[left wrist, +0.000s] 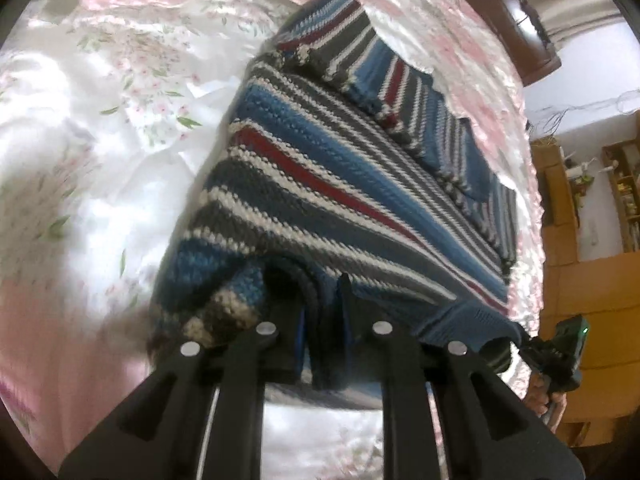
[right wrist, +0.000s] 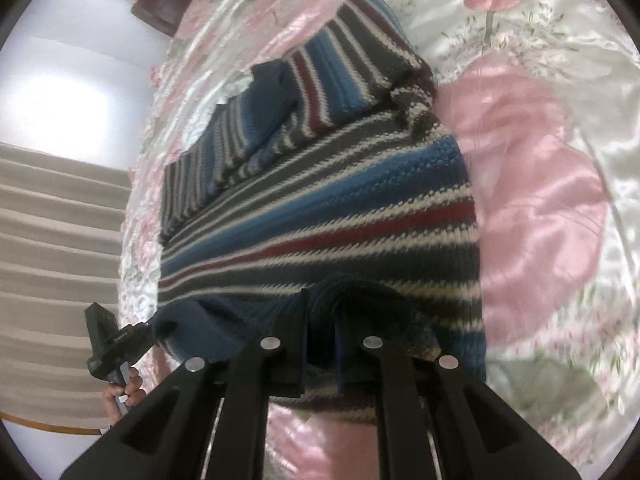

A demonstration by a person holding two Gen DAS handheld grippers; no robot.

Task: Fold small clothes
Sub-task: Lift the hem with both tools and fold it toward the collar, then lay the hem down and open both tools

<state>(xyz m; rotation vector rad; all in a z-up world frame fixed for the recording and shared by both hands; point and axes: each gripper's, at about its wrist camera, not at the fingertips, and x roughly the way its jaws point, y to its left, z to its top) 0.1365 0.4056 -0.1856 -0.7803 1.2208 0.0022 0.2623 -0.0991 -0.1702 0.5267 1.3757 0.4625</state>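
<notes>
We log a striped knitted sweater in blue, grey, white and dark red lying on a glossy pink and white floral satin bedspread, its near hem raised off the cloth. Our left gripper has its black jaws closed on a bunched fold of that hem; blue knit fills the gap between the fingers. Our right gripper is likewise clamped on the hem at the other near corner, with ribbed blue knit pinched between its jaws. In the left wrist view the right gripper shows at the lower right edge, fabric stretched to it, a hand on its handle. The far sleeves lie folded across the sweater's body. Beyond the bed we note brown cardboard boxes and wooden shelves; their contents are too small to identify.
</notes>
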